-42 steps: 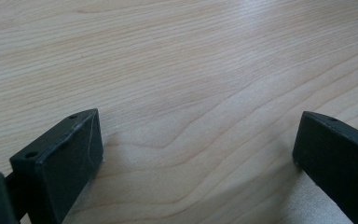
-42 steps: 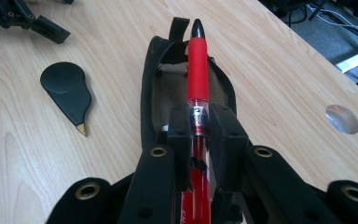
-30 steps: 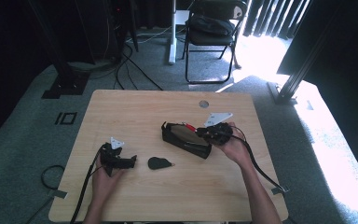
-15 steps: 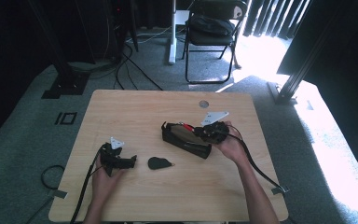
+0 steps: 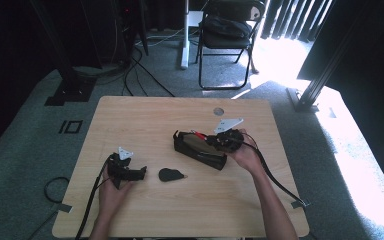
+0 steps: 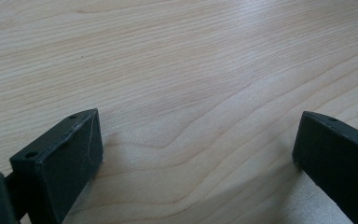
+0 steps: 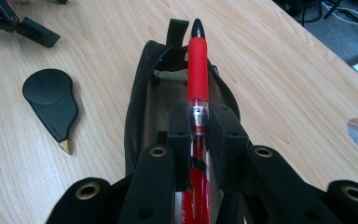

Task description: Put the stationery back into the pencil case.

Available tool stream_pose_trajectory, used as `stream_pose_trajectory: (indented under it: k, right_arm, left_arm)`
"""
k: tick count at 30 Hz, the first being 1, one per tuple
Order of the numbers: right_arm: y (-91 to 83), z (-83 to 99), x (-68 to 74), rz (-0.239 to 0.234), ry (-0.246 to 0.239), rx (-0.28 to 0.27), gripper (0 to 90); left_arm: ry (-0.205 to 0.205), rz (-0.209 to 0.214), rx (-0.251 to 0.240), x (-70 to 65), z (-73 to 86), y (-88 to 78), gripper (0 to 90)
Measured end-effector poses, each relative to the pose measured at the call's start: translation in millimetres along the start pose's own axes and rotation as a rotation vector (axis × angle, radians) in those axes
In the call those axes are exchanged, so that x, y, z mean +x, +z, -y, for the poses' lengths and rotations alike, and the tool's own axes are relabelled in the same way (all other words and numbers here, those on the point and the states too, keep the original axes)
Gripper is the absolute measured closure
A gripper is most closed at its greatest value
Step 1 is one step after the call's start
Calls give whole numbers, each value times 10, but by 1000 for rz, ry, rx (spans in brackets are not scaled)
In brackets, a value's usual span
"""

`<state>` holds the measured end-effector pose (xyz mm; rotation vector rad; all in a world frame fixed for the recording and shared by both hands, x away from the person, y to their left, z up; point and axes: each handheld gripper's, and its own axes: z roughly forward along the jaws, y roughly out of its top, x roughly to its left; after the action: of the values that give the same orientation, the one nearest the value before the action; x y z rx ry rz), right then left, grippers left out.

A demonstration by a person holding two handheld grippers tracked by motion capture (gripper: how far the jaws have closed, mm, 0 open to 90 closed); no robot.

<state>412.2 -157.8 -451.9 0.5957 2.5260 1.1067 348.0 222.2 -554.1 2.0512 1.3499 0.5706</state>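
A red pen (image 7: pixel 198 81) with a black tip lies lengthwise over an open black pencil case (image 7: pixel 142 100), and my right gripper (image 7: pixel 199 122) is shut on its barrel. From above, the same case (image 5: pixel 199 150) sits at the table's middle right with the right gripper (image 5: pixel 220 141) at its right end. My left gripper (image 5: pixel 139 173) rests on the table at the front left, its jaws spread wide; in its own view the two black fingers (image 6: pixel 63 161) stand far apart over bare wood, so the left gripper (image 6: pixel 198 154) holds nothing.
A flat black teardrop-shaped piece (image 5: pixel 170 175) lies between the left gripper and the case, seen closer as the teardrop piece (image 7: pixel 51 100). The wooden table (image 5: pixel 145 120) has a round cable hole (image 5: pixel 218 111) at the back. A folding chair (image 5: pixel 227 30) stands beyond the table.
The right gripper with the pen has shifted slightly along the case. The left hand has stayed put.
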Motion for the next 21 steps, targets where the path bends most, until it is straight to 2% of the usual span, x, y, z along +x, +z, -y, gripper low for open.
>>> stream_pose_trajectory:
  k: [21]
  right_arm:
    - [152,27,-27,-10,7,18,793]
  left_arm:
    - [2,0,2,1,0,-1,19]
